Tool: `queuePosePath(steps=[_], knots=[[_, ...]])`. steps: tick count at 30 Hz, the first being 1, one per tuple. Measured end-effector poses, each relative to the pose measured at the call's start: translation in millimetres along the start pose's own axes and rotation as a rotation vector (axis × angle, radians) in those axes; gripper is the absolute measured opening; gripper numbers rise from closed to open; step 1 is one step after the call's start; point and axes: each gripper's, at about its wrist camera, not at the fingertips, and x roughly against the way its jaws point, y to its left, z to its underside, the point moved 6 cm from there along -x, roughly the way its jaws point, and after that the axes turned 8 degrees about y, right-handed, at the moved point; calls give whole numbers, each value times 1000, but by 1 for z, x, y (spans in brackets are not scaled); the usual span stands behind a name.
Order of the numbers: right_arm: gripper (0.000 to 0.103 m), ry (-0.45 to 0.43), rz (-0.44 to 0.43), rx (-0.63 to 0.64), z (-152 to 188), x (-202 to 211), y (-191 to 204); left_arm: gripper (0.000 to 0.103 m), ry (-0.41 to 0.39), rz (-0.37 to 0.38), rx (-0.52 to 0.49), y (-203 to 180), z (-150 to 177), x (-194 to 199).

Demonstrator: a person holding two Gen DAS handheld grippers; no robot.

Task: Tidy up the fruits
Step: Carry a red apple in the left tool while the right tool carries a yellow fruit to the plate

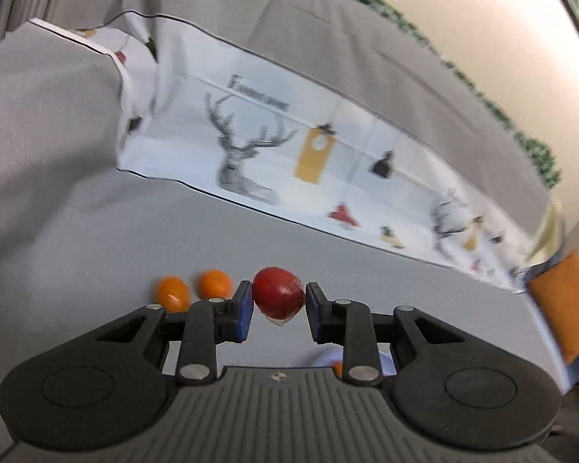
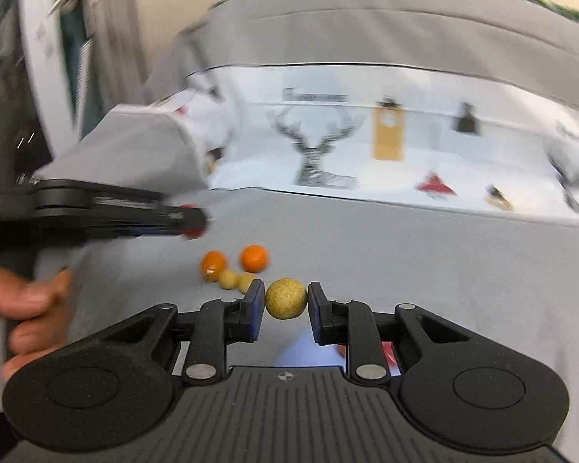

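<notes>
Grey cloth is covering the counter in both wrist views; frames blurred, especially toward the edges.

White printed cloth is lying across the far part of the grey cloth, showing a stag figure, a yellow clock shape and small red and black motifs. Lettering above the stag too blurred to read.

Left gripper is holding a red fruit clear of the grey cloth. Both blue pads are pressing on the fruit's sides, so the jaws are clamped on it. A wisp of clear wrapping is hanging under the fruit. In the right wrist view this gripper is entering from the left, side-on and smeared, with a bit of red at its tip.

Right gripper is clamping a round tan fruit between its pads, both pads touching it.

Person's hand is showing at the left edge of the right wrist view, wrapped round a handle.

Two orange fruits are sitting near each other on the grey cloth. Two smaller tan fruits are lying just in front of them, touching each other.
</notes>
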Motion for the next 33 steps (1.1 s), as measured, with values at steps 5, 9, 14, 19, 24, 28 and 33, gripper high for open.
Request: queuePosePath(steps=[5, 9, 14, 19, 24, 28, 33], knots=[[25, 10, 59, -35, 12, -2, -25, 32, 18, 19, -169, -36, 24, 0], [25, 35, 79, -47, 19, -13, -37, 32, 48, -7, -231, -46, 32, -15], [25, 43, 87, -43, 17, -22, -38, 32, 67, 9, -199, -40, 34, -24], [25, 27, 86, -75, 13, -20, -40, 32, 75, 6, -197, -39, 33, -31], [25, 25, 96, -79, 12, -21, -41, 32, 80, -8, -241, -45, 36, -34], [25, 21, 122, -93, 11, -18, -48, 32, 80, -8, -243, -46, 37, -35], [25, 7, 197, -156, 12, -12, -69, 32, 86, -10, -254, -47, 39, -38]])
